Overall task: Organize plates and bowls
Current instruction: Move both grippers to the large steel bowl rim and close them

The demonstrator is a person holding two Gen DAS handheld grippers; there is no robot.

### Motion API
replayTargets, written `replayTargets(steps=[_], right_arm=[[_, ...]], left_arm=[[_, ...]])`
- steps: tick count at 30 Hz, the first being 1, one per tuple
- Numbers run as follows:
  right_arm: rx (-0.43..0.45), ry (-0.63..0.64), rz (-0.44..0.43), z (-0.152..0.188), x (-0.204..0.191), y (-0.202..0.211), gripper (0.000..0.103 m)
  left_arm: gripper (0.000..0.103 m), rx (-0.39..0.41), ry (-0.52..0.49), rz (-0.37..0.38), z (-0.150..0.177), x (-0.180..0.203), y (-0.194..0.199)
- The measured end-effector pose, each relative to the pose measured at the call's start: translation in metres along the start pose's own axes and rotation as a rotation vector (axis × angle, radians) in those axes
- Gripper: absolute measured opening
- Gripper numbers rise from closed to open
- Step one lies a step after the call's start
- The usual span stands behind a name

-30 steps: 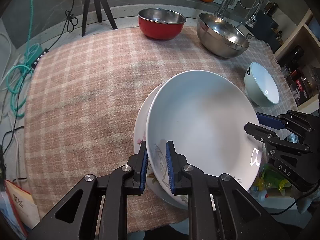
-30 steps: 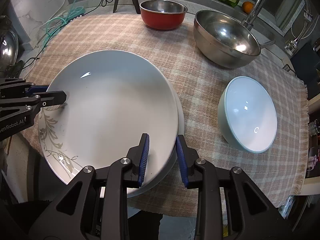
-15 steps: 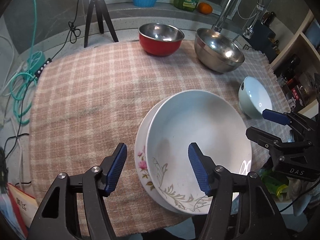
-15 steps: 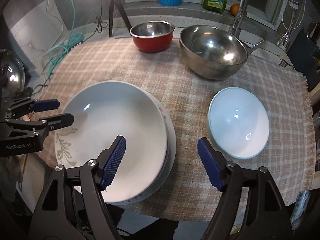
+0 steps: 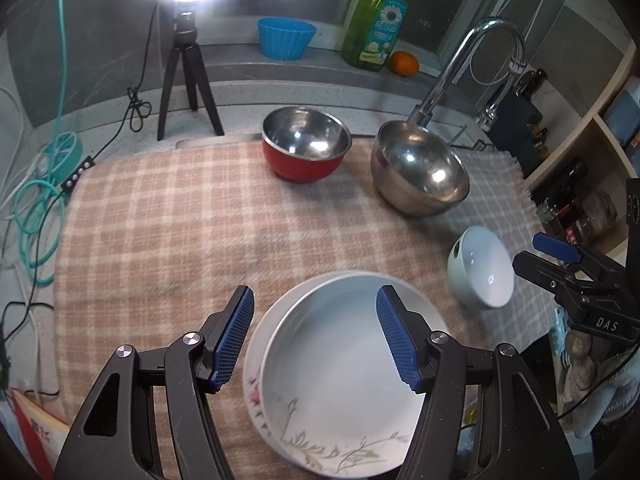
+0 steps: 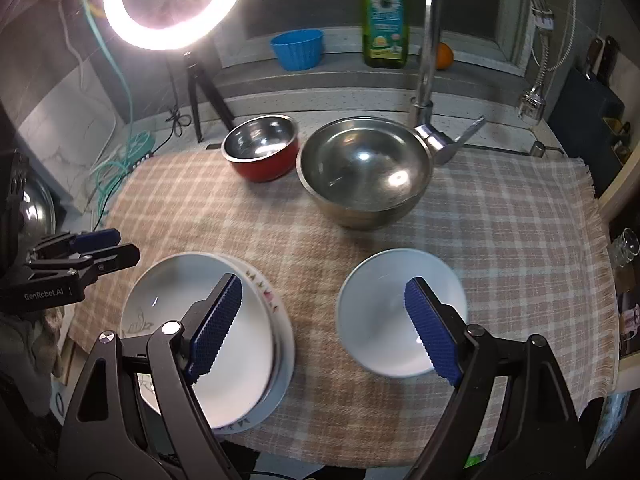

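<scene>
1. Both tools are empty; the left gripper [image 5: 316, 334] is spread wide above the stacked plates, and the right gripper [image 6: 322, 328] is spread just as wide, holding nothing.
2. The deep white plate [image 5: 344, 376] sits nested on the flowered plate [image 5: 254, 384] at the near edge of the checked cloth [image 5: 180, 232]; that pair looks settled.
3. The pale bowl [image 6: 400, 312] stands alone just right of the plates, and the right gripper is already lined up over it — so I judge it the next thing to take.
4. To do it well: bring one finger inside the rim and one outside, at the near wall; close firmly, since glazed ceramic is slippery; lift straight before swinging.
5. The red bowl [image 6: 262, 148] and the large steel bowl [image 6: 364, 172] wait at the far side, close together; nesting smaller into larger seems sensible — set down gently to avoid a clang or chip.
</scene>
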State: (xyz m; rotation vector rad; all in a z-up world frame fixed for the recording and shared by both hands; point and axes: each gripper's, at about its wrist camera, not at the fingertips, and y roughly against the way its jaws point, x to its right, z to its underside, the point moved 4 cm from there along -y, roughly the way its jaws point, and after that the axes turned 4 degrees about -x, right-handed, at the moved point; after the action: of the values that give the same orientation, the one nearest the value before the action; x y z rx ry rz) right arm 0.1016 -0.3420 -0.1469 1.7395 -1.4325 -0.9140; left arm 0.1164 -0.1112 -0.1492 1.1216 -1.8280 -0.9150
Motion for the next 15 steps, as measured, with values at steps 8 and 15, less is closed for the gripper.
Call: replayTargets(steps=[8, 15], right_arm=[[0.006, -0.109, -0.050, -0.034, 0.054, -0.003, 0.086], [-0.026, -0.250, -0.153, -0.058, 0.100, -0.028, 0.086]], left_arm=[[0.063, 0.012, 0.012, 0.065, -0.032, 0.024, -0.016], [0.063, 0.004, 0.053, 0.132, -0.062, 0.043, -0.042]])
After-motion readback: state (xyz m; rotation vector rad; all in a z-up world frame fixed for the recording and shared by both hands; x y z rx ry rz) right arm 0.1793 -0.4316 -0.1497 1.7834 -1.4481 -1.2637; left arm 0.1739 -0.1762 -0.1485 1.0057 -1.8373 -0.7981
